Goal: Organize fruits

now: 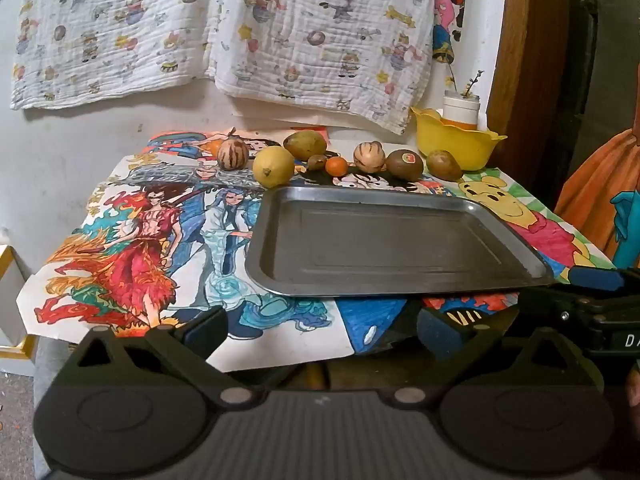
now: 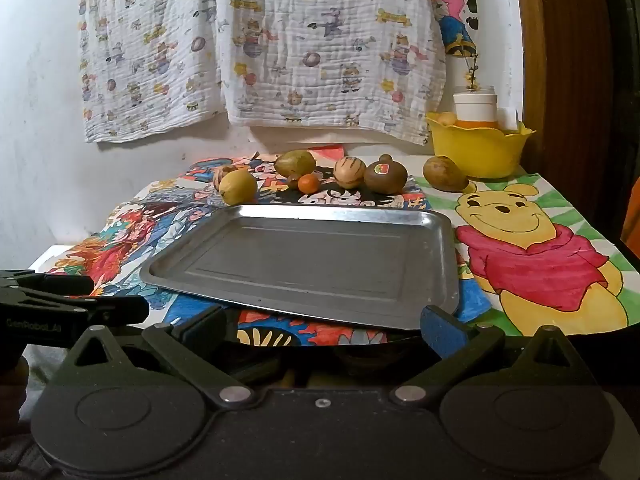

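An empty metal tray [image 1: 400, 284] [image 2: 436, 280] lies on the picture-covered table. Behind it stands a row of fruits: a yellow lemon [image 1: 273, 167] [image 2: 238, 187], a green mango [image 1: 305, 145] [image 2: 295, 163], a small orange [image 1: 336, 166] [image 2: 308, 183], two striped round fruits [image 1: 369, 157] [image 2: 349, 172], a kiwi with a sticker [image 1: 405, 164] [image 2: 385, 177] and a brownish pear [image 1: 443, 165] [image 2: 443, 173]. My left gripper [image 1: 322, 330] and right gripper [image 2: 322, 326] hover open at the table's near edge with nothing between the fingers.
A yellow bowl [image 1: 456, 140] [image 2: 478, 148] with a white jar in it stands at the back right corner. A printed cloth [image 1: 240, 28] hangs on the wall behind. A wooden post [image 1: 528, 60] rises to the right.
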### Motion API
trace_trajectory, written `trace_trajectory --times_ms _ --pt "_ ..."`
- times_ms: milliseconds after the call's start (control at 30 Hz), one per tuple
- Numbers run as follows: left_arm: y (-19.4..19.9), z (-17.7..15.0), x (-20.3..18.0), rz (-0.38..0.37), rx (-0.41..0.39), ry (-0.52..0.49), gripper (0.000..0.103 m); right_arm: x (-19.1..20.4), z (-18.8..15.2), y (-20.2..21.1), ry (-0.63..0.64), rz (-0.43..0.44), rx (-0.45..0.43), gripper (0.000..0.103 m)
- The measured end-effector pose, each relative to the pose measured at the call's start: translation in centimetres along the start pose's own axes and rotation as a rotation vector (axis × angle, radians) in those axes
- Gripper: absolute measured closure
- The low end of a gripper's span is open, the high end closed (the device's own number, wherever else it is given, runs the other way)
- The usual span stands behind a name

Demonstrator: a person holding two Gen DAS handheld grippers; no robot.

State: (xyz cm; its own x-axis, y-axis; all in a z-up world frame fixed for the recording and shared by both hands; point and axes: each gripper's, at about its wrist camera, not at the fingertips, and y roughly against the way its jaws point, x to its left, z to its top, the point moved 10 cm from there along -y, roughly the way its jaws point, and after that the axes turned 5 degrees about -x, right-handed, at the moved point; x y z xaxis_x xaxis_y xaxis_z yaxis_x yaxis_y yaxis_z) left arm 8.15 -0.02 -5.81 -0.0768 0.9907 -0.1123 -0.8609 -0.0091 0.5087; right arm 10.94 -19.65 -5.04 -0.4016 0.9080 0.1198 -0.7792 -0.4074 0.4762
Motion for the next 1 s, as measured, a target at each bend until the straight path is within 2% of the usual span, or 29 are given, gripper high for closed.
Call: trace_trajectory --times_ms 1000 --pt "0.01 0.11 0.07 0.008 -0.009 -0.004 0.0 0.16 0.03 0.02 0.001 0.0 -0.004 0.0"
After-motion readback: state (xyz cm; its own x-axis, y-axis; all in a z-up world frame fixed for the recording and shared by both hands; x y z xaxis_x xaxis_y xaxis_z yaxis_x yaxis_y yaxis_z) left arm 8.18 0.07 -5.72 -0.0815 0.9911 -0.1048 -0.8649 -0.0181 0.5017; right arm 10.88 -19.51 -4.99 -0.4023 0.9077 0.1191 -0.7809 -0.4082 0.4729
